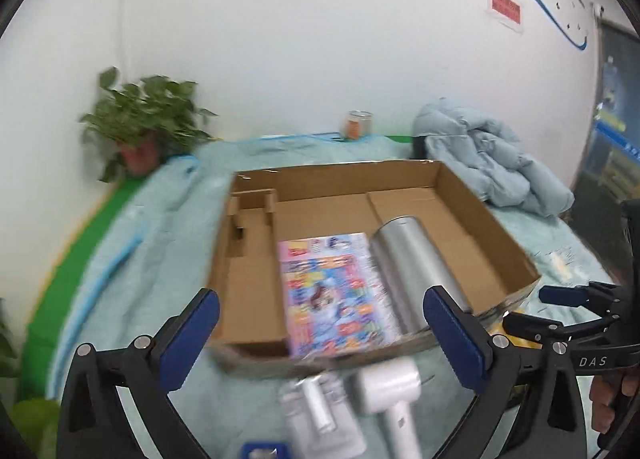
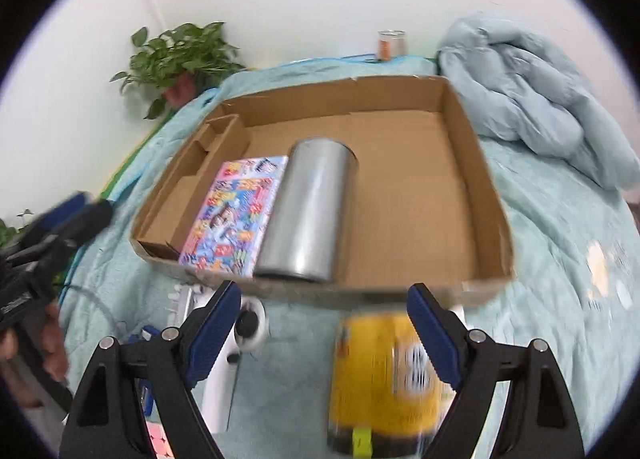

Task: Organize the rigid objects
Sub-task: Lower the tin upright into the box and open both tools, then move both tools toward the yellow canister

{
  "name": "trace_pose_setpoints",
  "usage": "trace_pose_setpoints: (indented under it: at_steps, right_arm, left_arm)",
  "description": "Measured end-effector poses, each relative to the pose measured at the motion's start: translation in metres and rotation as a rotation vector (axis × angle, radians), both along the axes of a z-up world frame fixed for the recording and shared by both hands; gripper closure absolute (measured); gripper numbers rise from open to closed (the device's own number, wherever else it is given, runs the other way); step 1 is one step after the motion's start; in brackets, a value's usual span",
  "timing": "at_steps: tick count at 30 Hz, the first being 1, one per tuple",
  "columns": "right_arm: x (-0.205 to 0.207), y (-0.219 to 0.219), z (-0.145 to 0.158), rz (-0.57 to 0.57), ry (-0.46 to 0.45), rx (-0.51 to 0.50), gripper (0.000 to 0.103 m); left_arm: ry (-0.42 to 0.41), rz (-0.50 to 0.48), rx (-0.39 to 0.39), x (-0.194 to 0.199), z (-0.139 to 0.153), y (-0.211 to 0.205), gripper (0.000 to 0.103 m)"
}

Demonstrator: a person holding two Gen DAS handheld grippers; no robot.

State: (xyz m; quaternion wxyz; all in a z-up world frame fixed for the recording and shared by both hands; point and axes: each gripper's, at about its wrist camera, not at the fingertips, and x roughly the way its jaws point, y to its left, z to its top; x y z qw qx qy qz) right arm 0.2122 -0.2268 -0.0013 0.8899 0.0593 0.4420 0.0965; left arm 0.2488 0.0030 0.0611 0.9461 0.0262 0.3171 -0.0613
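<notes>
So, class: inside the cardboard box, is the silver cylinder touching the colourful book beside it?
Touching. The right wrist view shows the silver cylinder lying against the colourful book, its side overlapping the book's right edge with no cardboard visible between them.

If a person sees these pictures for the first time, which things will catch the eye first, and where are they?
First comes the big open cardboard box on the pale blue bedcover, holding a silver can lying on its side next to a bright colourful book. Then the yellow can, outside the box by its near wall, in front of the open right gripper. A green plant stands at the far left, by the wall.
</notes>
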Motion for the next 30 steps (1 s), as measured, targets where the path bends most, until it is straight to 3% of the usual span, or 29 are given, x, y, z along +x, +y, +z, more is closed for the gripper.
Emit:
trace_pose_setpoints:
  at_steps: [7, 11, 16, 21, 28, 30]
  right_arm:
    - [-0.043, 0.026, 0.018, 0.005, -0.118, -0.072, 0.017]
    - [-0.071, 0.024, 0.021, -0.024, -0.161, -0.097, 0.017]
    - [-0.1, 0.01, 0.016, -0.061, -0.18, -0.091, 0.017]
    - [-0.12, -0.008, 0.004, -0.063, -0.173, -0.121, 0.017]
    - [-0.118, -0.038, -0.019, -0.058, -0.138, -0.055, 0.017]
    - [-0.107, -0.052, -0.025, -0.053, -0.113, 0.037, 0.017]
  left_arm:
    - [-0.022, 0.034, 0.082, -0.06, 0.047, 0.021, 0.0]
    - [-0.037, -0.007, 0.068, -0.093, 0.051, 0.002, 0.0]
    - [-0.022, -0.051, -0.088, -0.116, 0.016, -0.037, 0.0]
    - [0.074, -0.093, -0.226, -0.121, -0.029, -0.059, 0.0]
    - [0.082, -0.066, -0.223, -0.131, -0.06, -0.064, 0.0]
    - [0.085, -0.053, -0.225, -0.13, -0.064, -0.057, 0.0]
